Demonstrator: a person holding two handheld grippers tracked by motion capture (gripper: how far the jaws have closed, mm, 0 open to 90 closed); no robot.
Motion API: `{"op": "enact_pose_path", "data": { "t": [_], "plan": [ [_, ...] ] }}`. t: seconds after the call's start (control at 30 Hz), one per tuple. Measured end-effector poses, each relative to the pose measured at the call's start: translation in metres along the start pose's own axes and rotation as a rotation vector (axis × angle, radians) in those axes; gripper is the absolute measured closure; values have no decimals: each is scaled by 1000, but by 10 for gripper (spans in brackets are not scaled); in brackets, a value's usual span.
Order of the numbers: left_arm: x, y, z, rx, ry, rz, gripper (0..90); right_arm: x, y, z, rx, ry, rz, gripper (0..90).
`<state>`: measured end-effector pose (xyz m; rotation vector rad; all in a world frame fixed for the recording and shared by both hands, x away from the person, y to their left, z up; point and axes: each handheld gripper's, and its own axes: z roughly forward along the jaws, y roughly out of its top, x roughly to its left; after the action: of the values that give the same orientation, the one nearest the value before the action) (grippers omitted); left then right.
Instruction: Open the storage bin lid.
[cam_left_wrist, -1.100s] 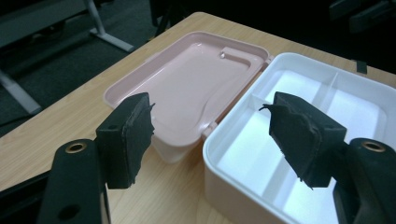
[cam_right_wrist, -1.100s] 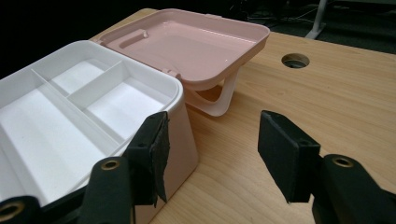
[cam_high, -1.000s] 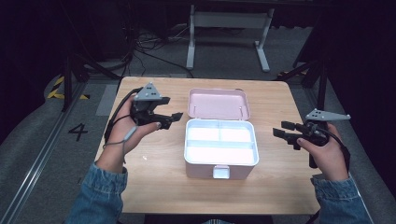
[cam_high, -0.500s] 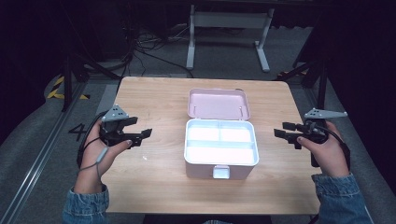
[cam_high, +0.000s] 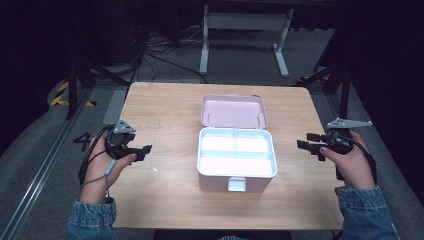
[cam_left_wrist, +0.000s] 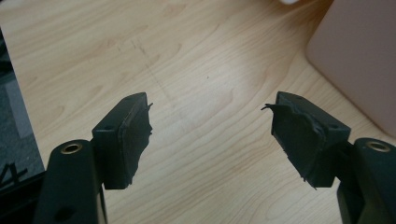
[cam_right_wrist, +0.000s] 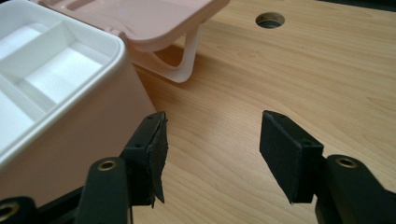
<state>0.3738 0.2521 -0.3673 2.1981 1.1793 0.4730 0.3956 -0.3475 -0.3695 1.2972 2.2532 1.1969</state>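
High view: your left hand-held gripper (cam_high: 142, 151) has pulled back from mid-bench toward the bench (cam_high: 165, 110) edge; the right hand-held gripper (cam_high: 307, 142) stays put. The open pink box (cam_high: 236, 160) sits centre, untouched. Left gripper view: jaws wide, empty. Right gripper view: jaws wide, box just beside. Likely a reset, no grasp begun.

Pink box (cam_left_wrist: 359, 56) cut off by frame edge right of left gripper (cam_left_wrist: 208, 135); white tray (cam_right_wrist: 42, 60) cropped left of right gripper (cam_right_wrist: 212, 149).
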Motion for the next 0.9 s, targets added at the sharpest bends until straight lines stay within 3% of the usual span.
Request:
{"op": "enact_pose_path", "data": {
  "t": [0.2, 0.4, 0.67, 0.9],
  "plan": [
    [2, -3, 8, 51, 6, -14, 305, -8, -5, 4, 18, -15, 17, 422],
    [7, -11, 23, 161, 11, -31, 305, -15, -10, 9, 38, -21, 40, 422],
    [12, -23, 42, 281, -25, -59, 291, -25, -18, 18, 62, -34, 73, 419],
    [14, -25, 47, 300, -28, -61, 288, -32, -23, 22, 82, -37, 97, 419]
  ]
}}
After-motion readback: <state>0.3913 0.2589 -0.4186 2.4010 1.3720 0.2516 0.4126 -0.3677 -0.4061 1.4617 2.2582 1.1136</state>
